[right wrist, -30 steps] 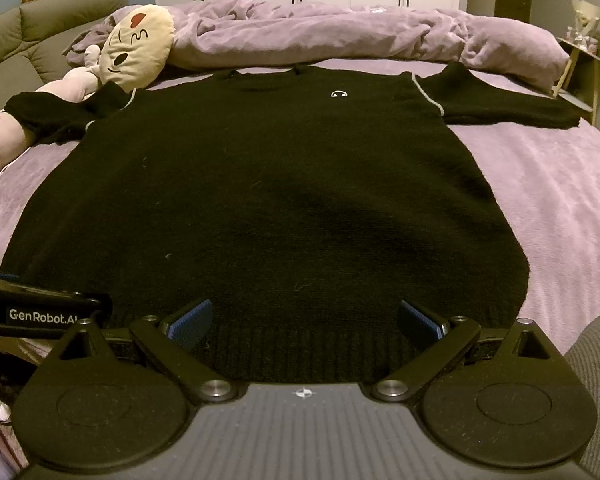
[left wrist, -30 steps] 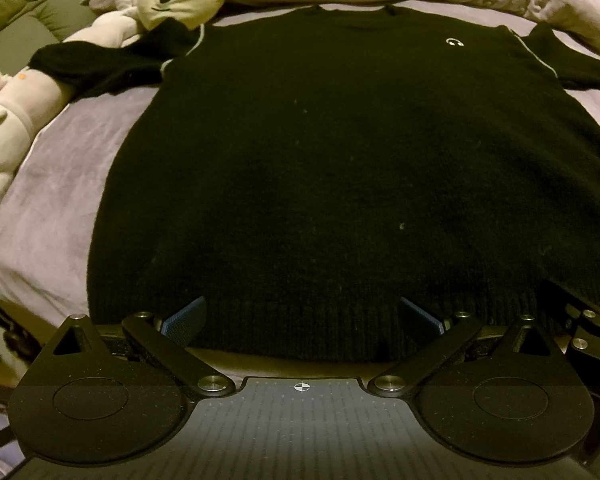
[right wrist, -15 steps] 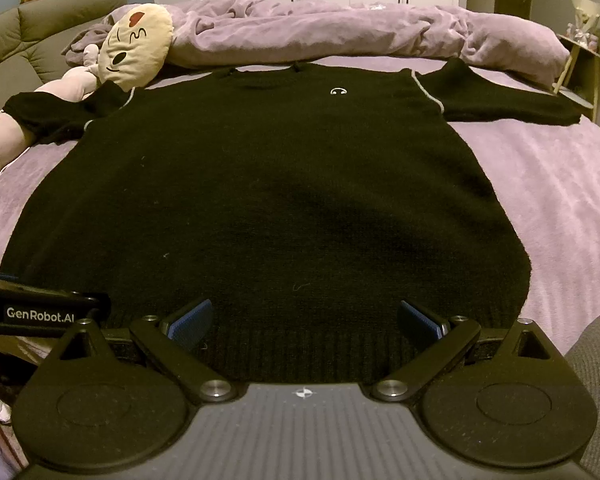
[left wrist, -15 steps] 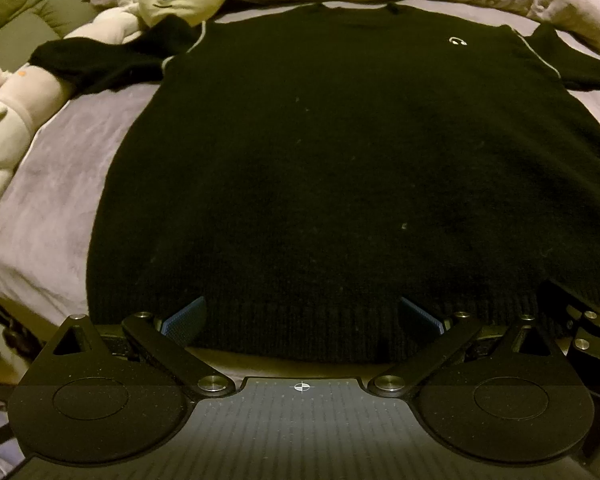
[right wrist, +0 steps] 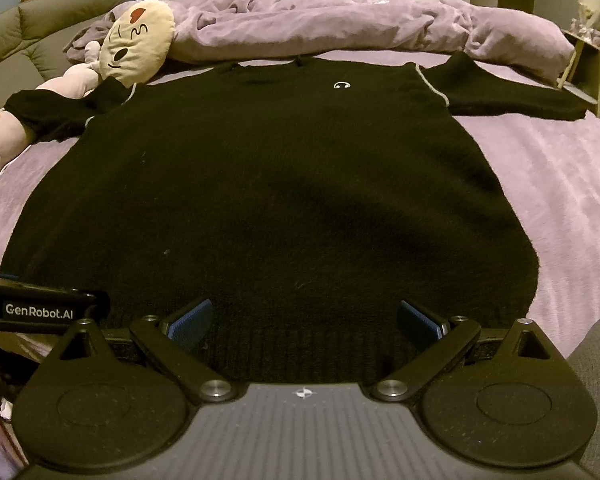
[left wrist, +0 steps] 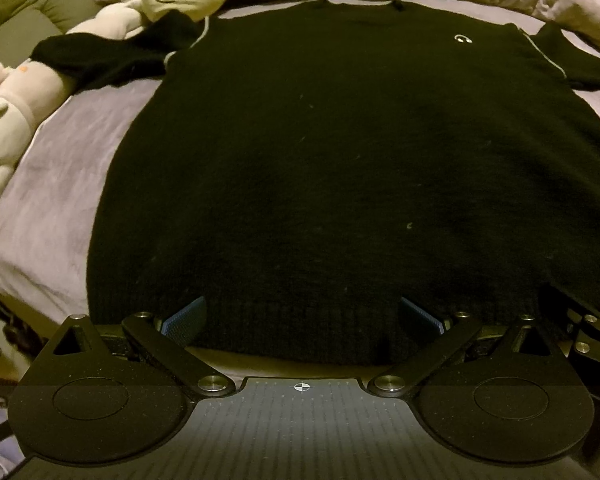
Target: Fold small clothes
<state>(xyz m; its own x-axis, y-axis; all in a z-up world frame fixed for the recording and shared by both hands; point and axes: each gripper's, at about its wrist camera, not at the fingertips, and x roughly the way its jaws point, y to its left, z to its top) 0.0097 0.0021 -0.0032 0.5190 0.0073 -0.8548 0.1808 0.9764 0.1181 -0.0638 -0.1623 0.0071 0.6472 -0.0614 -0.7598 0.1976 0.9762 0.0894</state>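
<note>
The black sweater (right wrist: 268, 200) lay flat and face-up on the purple bed (right wrist: 560, 184), straight ahead of both claws, hem nearest, collar farthest, both sleeves spread out to the sides. No fold was in it at all, so the whole job looked to be ahead: sleeves in, body doubled over.

The left claw (left wrist: 302, 316) stood with its blue pads wide apart at the ribbed hem, gripping nothing. The right claw (right wrist: 306, 318) stood likewise, spread open at the hem.

Whether either claw's pads touched the knit or hovered just above it was hard to say; the black wool swallowed every edge. The right sleeve was cut off by the frame in the left view. The left sleeve ran up against a plush toy (left wrist: 12, 128) beyond the left claw, its cuff hard to make out.
</note>
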